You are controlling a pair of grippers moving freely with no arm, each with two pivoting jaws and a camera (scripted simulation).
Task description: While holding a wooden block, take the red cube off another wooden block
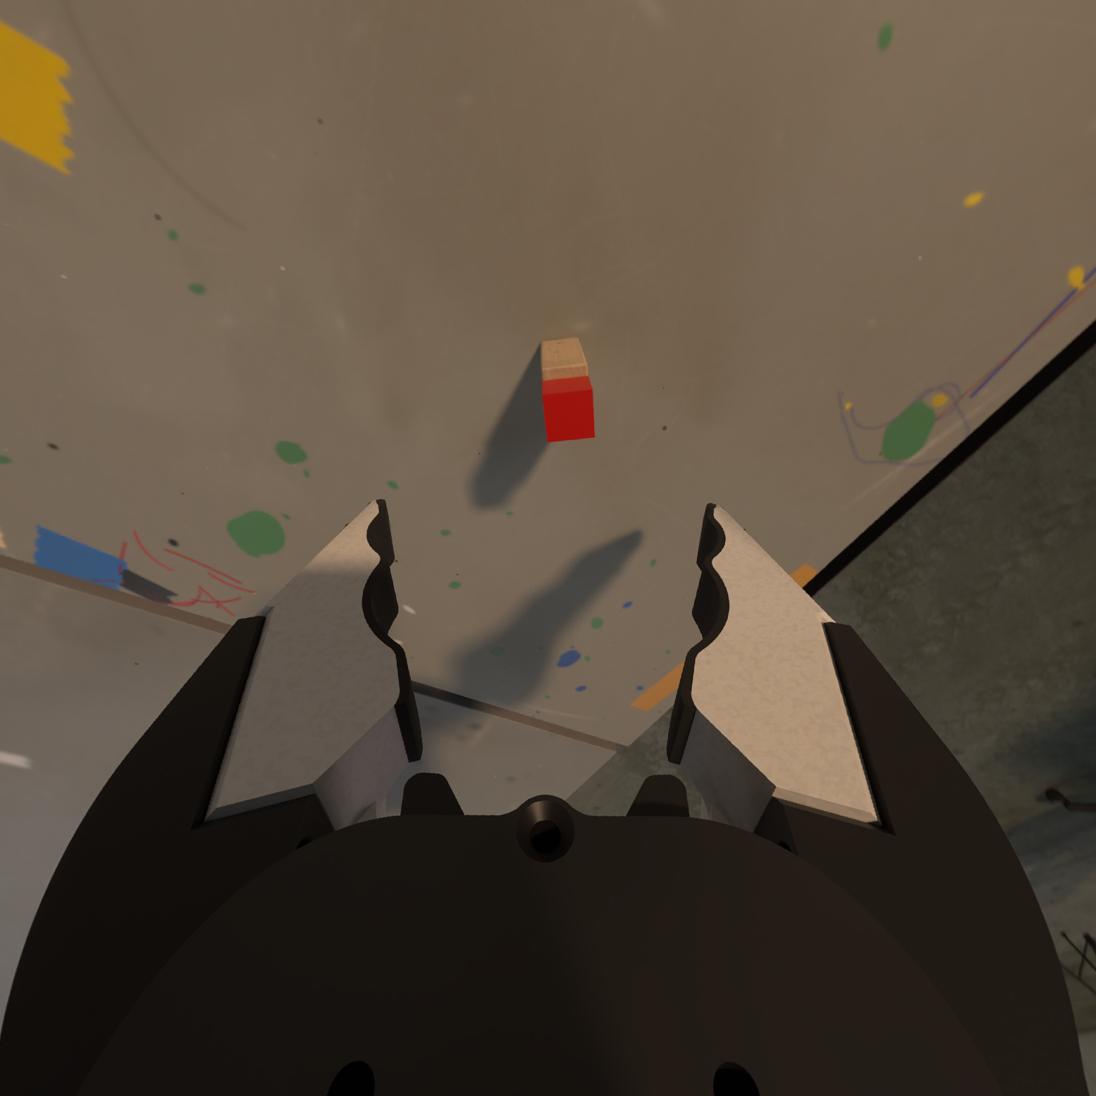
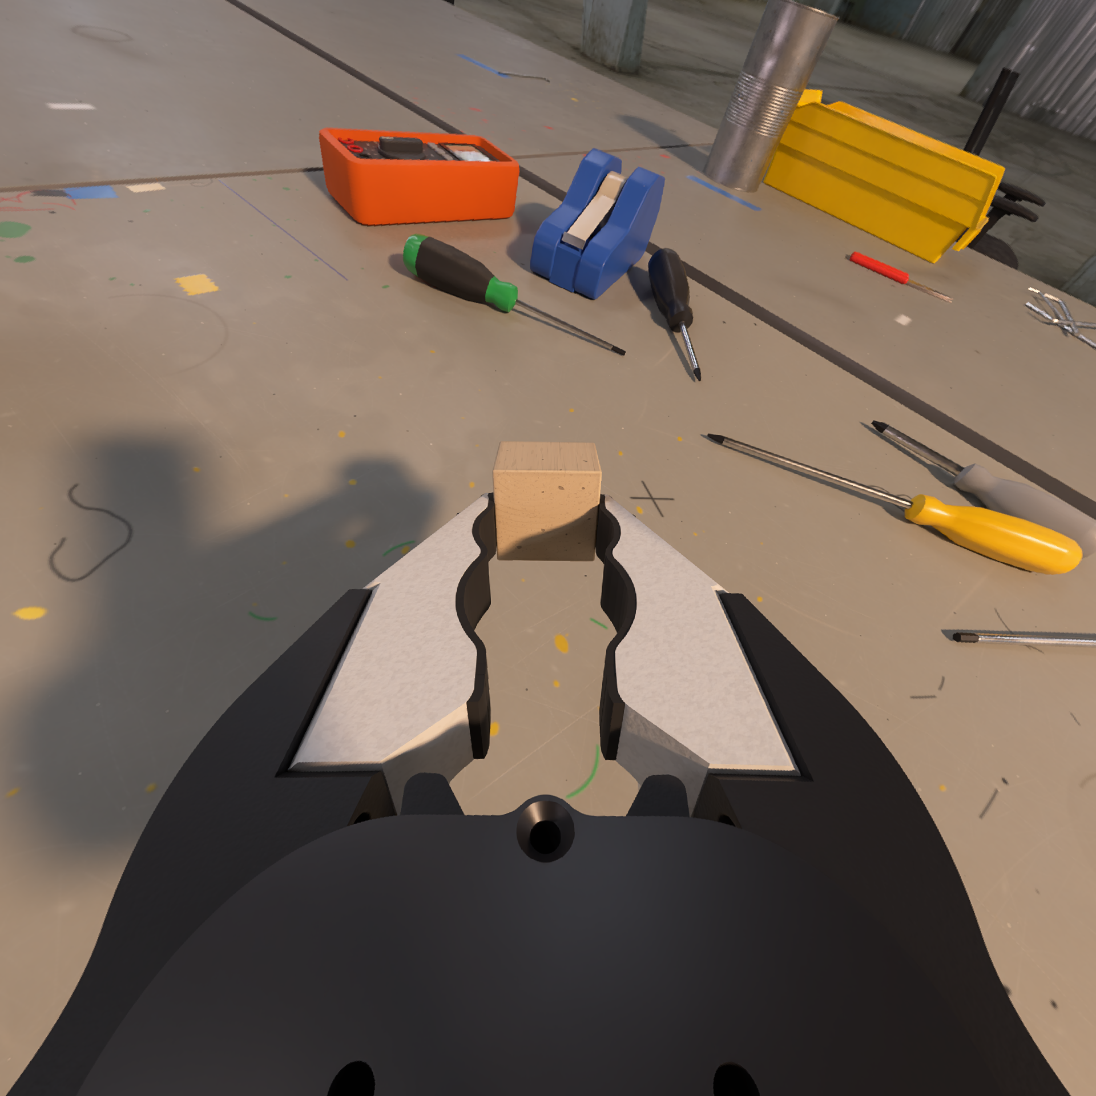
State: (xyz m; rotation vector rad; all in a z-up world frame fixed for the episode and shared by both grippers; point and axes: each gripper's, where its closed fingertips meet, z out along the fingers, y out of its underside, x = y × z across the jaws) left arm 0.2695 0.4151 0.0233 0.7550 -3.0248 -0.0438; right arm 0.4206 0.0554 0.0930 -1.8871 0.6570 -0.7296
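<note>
In the left wrist view a red cube (image 1: pixel 568 409) sits on a wooden block (image 1: pixel 562 357) on the paint-spotted table, seen from above. My left gripper (image 1: pixel 545 504) hangs above and short of the stack, jaws wide apart and empty. In the right wrist view my right gripper (image 2: pixel 545 504) is shut on a second wooden block (image 2: pixel 546 501), which sits between the fingertips, above the table. The red cube's stack does not show in the right wrist view.
Beyond the held block lie an orange multimeter case (image 2: pixel 419 175), a blue tape dispenser (image 2: pixel 596 225), a green-black screwdriver (image 2: pixel 468 276), a dark screwdriver (image 2: pixel 673 296), a yellow-handled screwdriver (image 2: pixel 990 534), a metal can (image 2: pixel 765 95) and a yellow bin (image 2: pixel 883 172). The table edge (image 1: pixel 949 456) runs at the right.
</note>
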